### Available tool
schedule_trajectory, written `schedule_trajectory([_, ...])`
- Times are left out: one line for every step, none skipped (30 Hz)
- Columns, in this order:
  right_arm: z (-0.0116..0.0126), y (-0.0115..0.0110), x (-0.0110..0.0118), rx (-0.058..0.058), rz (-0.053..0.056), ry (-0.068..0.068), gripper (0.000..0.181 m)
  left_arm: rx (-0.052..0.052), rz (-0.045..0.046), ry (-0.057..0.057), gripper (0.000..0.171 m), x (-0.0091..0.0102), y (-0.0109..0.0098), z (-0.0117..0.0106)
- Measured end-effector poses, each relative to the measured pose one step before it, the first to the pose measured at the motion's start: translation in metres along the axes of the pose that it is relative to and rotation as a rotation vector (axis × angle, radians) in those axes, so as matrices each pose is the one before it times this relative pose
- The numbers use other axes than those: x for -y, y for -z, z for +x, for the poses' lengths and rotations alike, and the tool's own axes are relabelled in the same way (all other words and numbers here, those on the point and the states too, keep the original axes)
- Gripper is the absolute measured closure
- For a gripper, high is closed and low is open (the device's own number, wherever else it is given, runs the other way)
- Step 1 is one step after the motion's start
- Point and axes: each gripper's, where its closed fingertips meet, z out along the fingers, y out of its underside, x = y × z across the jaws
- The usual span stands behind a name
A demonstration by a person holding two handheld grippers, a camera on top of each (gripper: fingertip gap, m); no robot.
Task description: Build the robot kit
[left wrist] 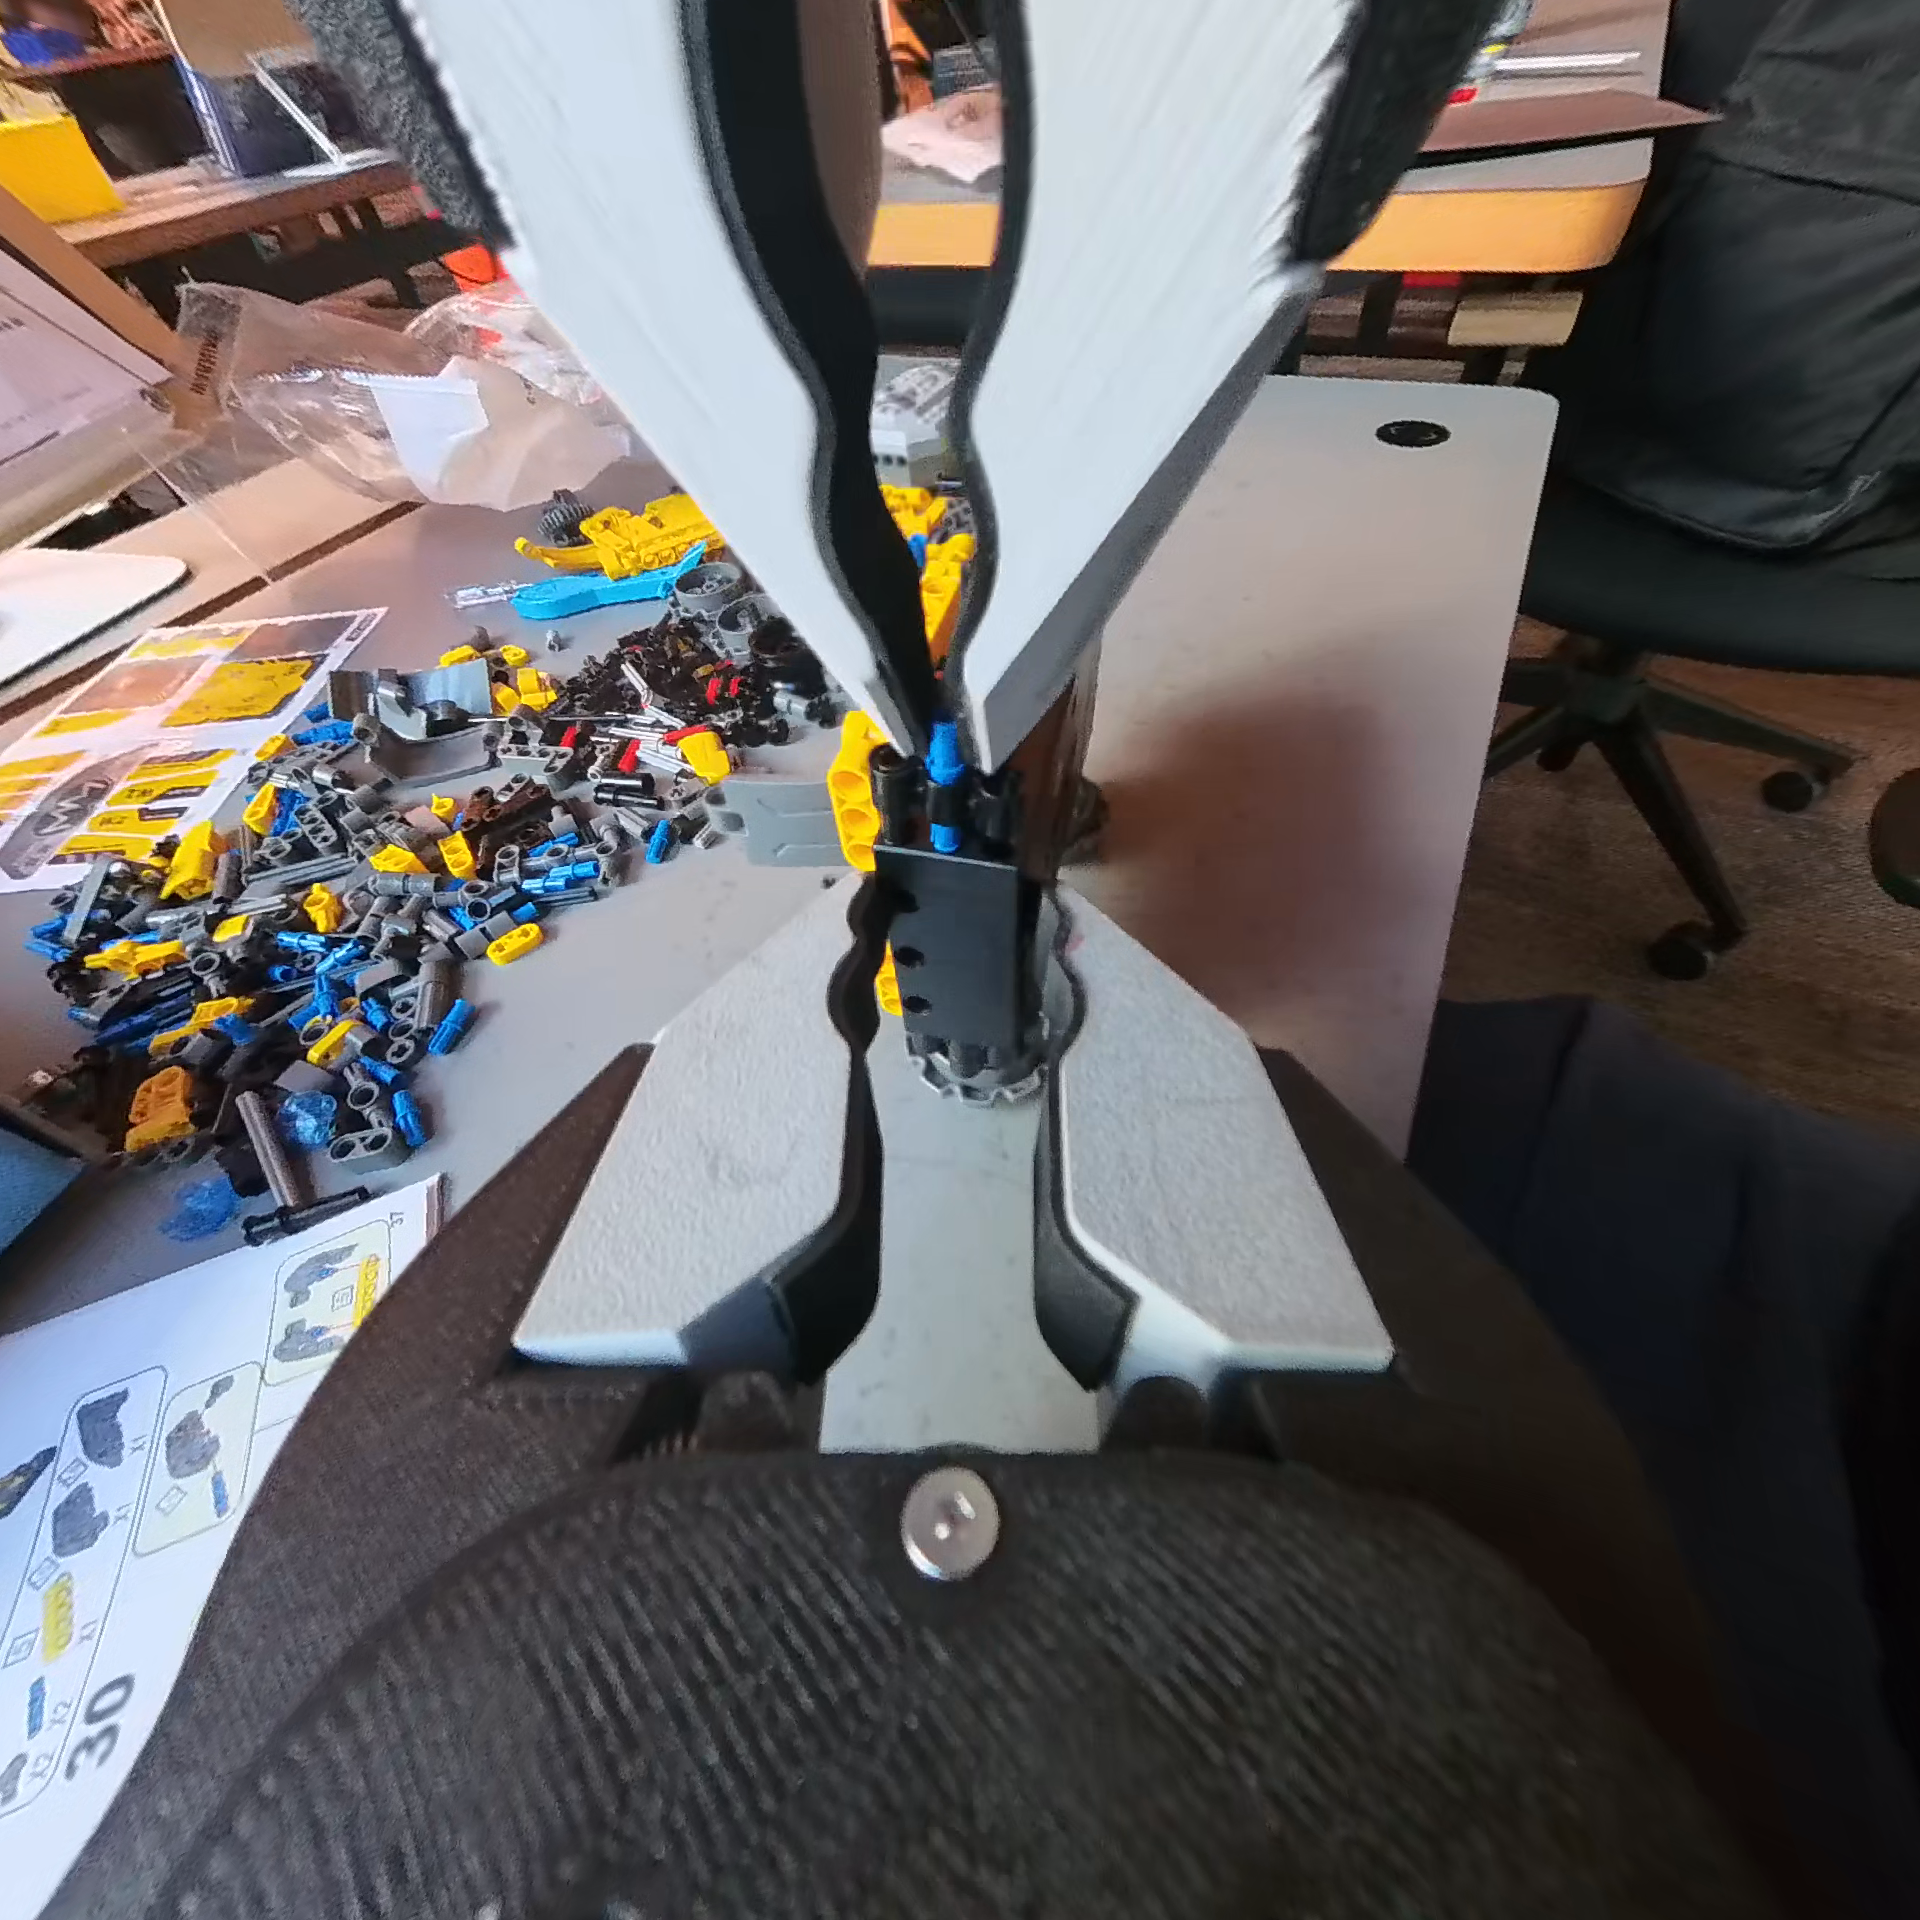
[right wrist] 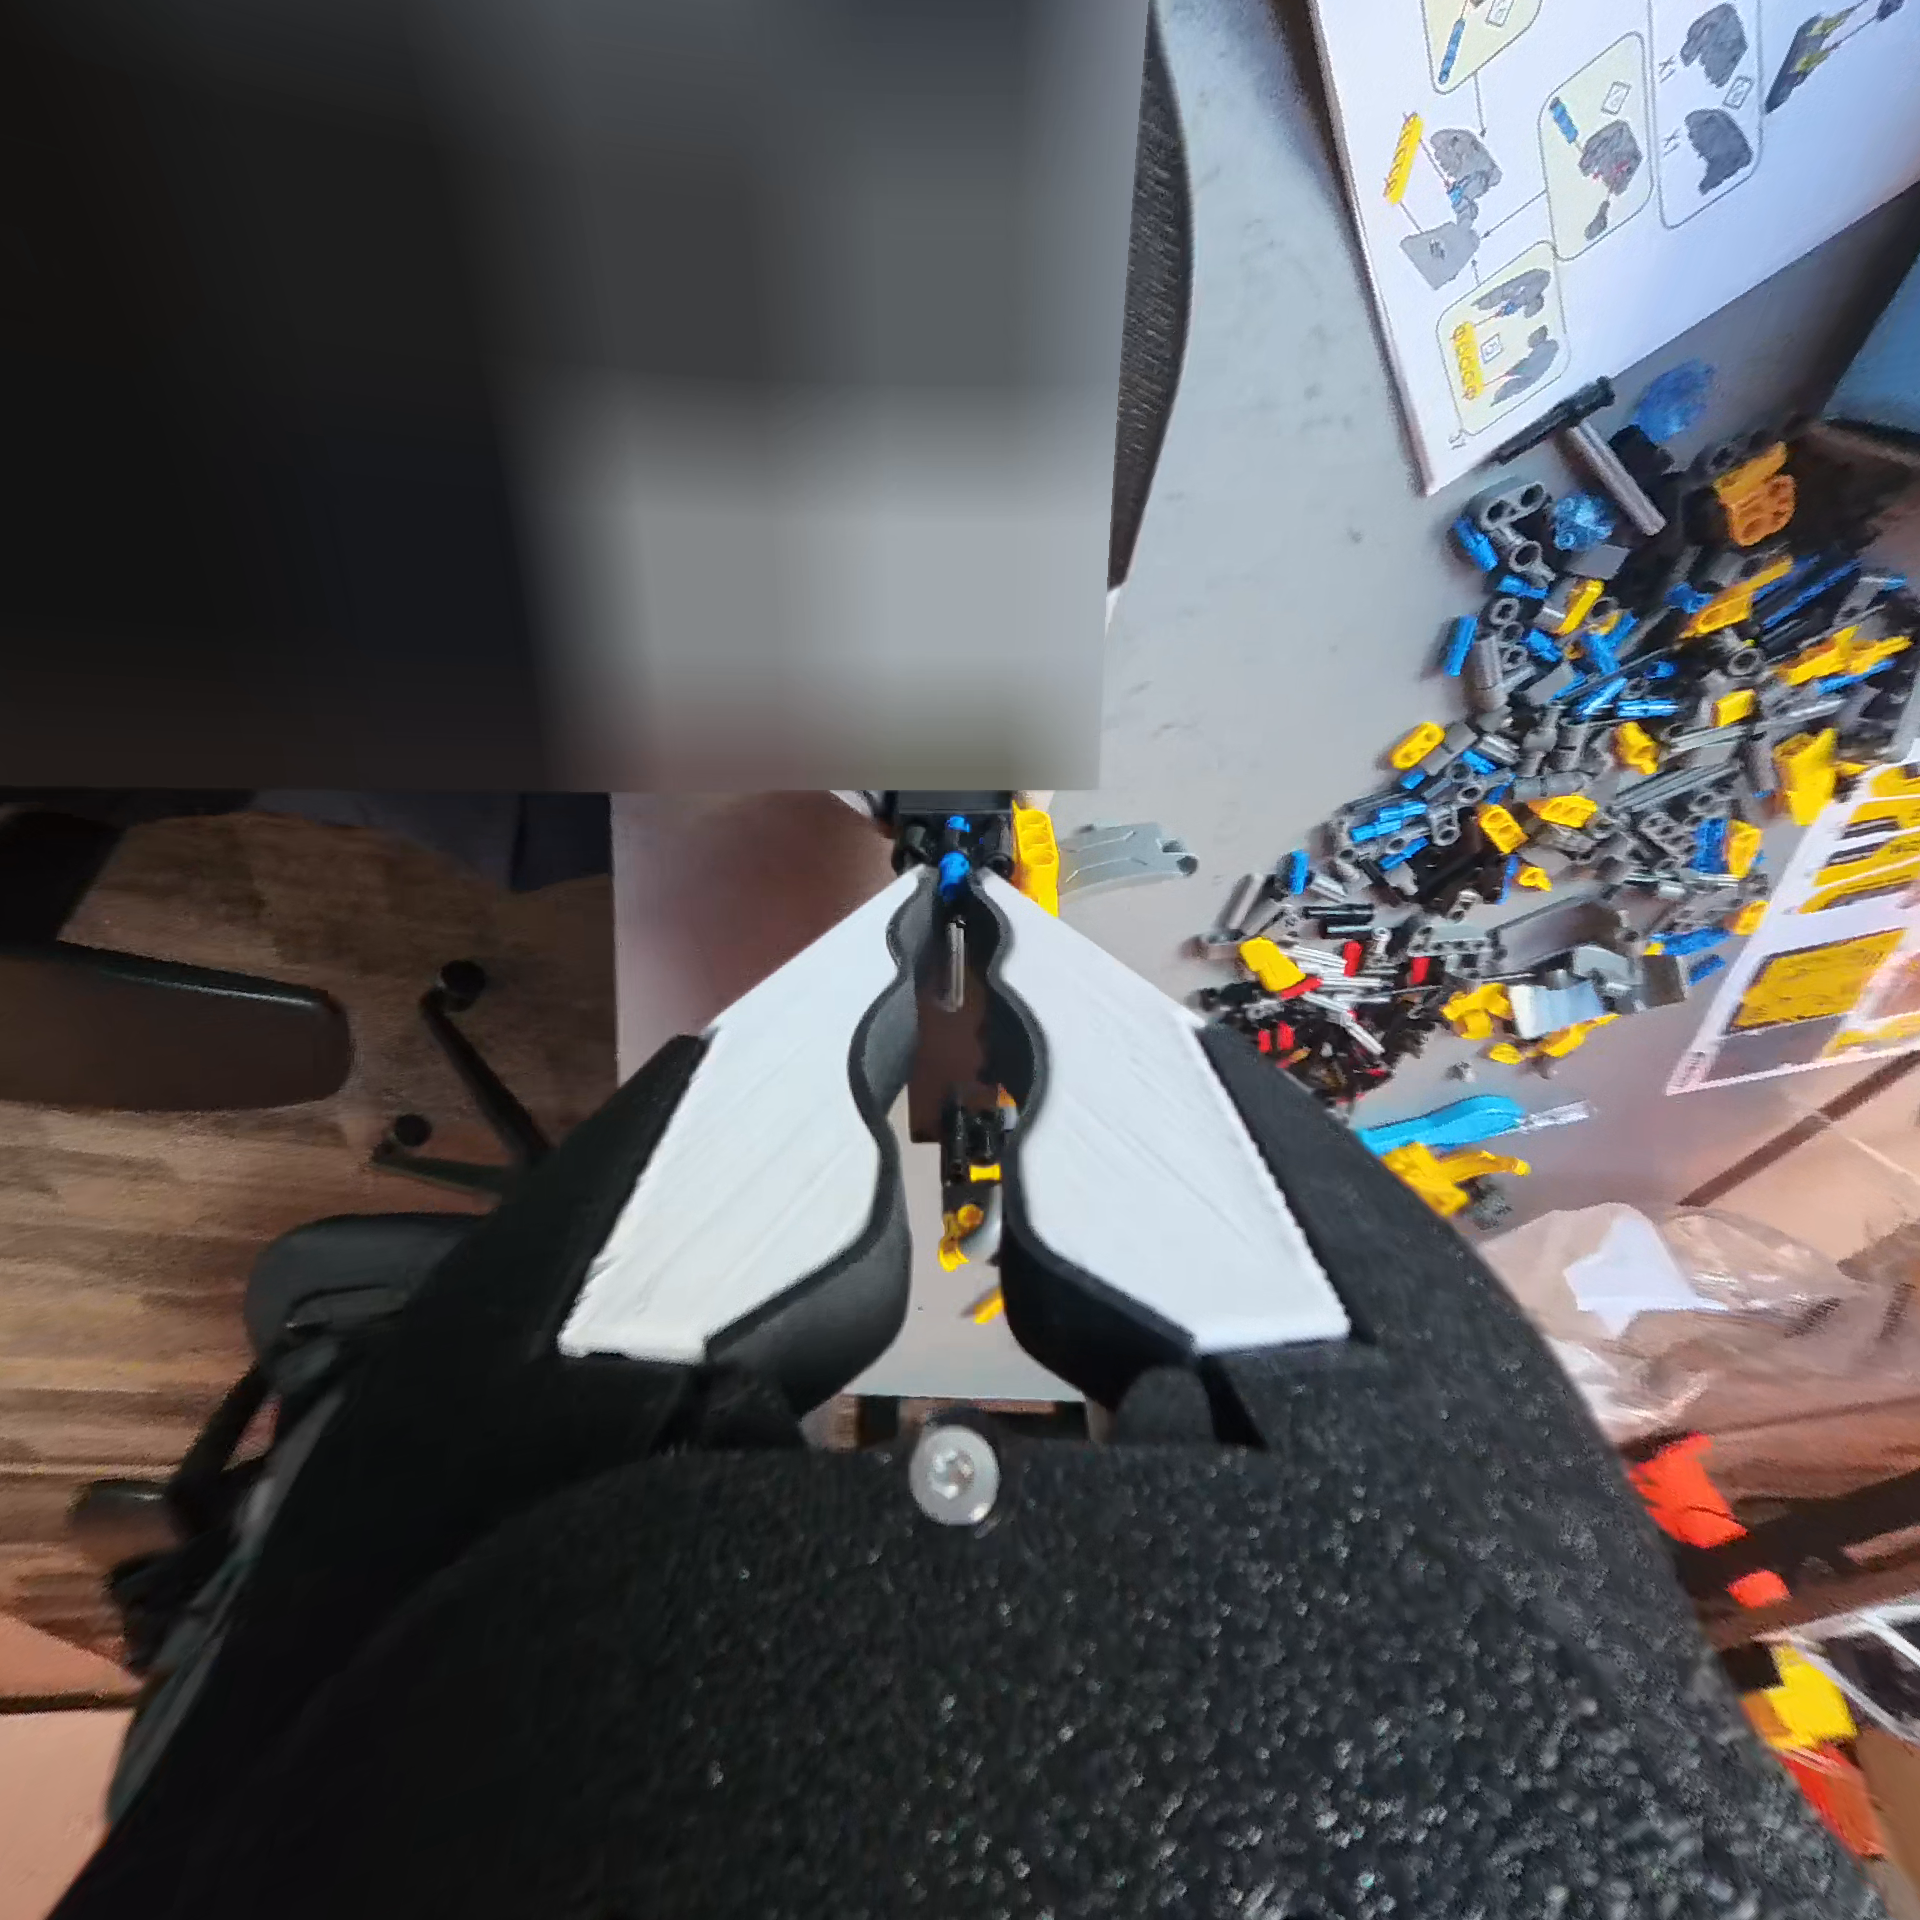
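Left gripper (left wrist: 961,914) clamps a black brick assembly (left wrist: 961,935) while right gripper (right wrist: 951,894), from twelve o'clock, pinches its blue pin (right wrist: 948,868); loose bricks (left wrist: 343,883) lie at nine o'clock.

Loose brick pile (left wrist: 343,883) crowds left; bare table (left wrist: 1278,644) right.

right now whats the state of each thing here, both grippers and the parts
left gripper: shut on the black assembly
black assembly: held upright above the table, gear at its base
right gripper: shut on the blue pin
blue pin: pinched at the assembly's top end
loose parts pile: scattered on the table
instruction booklet: lying open
plastic bag: crumpled
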Motion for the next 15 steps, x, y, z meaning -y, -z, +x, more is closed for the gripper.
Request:
schedule_trajectory([-0.00079,0.00007,-0.00022,-0.0072,0.0131,-0.0009,0.177,-0.0041,0.00111,0.0036,0.147,0.00007,-0.00001,0.00011])
schedule_trajectory([-0.00042,0.00006,-0.00023,0.0037,0.0182,-0.0162,0.176,-0.0029,0.00019,0.0069,0.147,-0.00003,0.00011,-0.00042])
schedule_trajectory([0.00046,0.00027,0.00008,0.0027,0.0198,-0.0155,0.177,-0.0011,-0.00013,0.0043,0.147,-0.0001,0.00008,-0.00026])
schedule_trajectory([0.00104,0.00046,0.00065,-0.0077,0.0215,-0.0017,0.176,-0.0011,0.00024,-0.0005,0.147,0.00003,0.00003,0.00021])
schedule_trajectory([0.00081,0.00043,0.00122,-0.0178,0.0192,0.0105,0.176,-0.001,-0.00018,-0.0024,0.147,0.00001,-0.00002,0.00032])
schedule_trajectory([-0.00001,-0.00006,0.00057,-0.0203,0.0083,0.0181,0.176,-0.0003,-0.00081,-0.0009,0.147,-0.00012,-0.00018,0.00021])
schedule_trajectory([-0.00019,-0.00027,0.00008,-0.0228,0.0026,0.0228,0.175,-0.0009,0.00032,0.0005,0.147,0.00001,0.00006,0.00012])
schedule_trajectory([0.00064,0.00024,0.00001,-0.0254,0.0028,0.019,0.175,-0.0039,0.00071,-0.0011,0.147,0.0,-0.00004,0.00057])
schedule_trajectory([0.00059,0.00056,-0.00049,-0.0178,0.0008,0.0087,0.173,-0.0027,-0.00006,-0.0011,0.147,0.00004,-0.00008,0.00057])
schedule_trajectory([0.0004,0.00086,-0.00063,-0.0113,0.0028,0.0028,0.173,0.0011,0.00017,-0.0012,0.147,0.00007,-0.00005,0.00012])
schedule_trajectory([0.00057,0.00117,-0.00018,-0.0113,0.0083,0.0032,0.173,0.0004,0.00013,-0.0014,0.147,-0.00007,0.00001,0.00017])
schedule_trajectory([0.00031,0.00095,-0.00013,-0.0067,0.0089,0.0016,0.173,-0.0005,0.00005,-0.0016,0.147,0.00006,-0.00008,0.00023])
schedule_trajectory([0.00045,-0.00003,0.00006,-0.0042,0.0073,-0.0037,0.173,-0.0006,0.0,-0.0009,0.147,0.00002,-0.00004,0.00015])
schedule_trajectory([-0.00021,-0.00101,0.0005,0.002,0.0076,-0.0042,0.169,0.0004,-0.00172,0.0006,0.147,-0.0003,-0.00004,-0.00005])
schedule_trajectory([-0.00167,-0.00165,0.00061,0.0102,0.0053,-0.0004,0.168,0.0002,0.0005,0.0026,0.147,0.00006,0.0002,-0.0003])
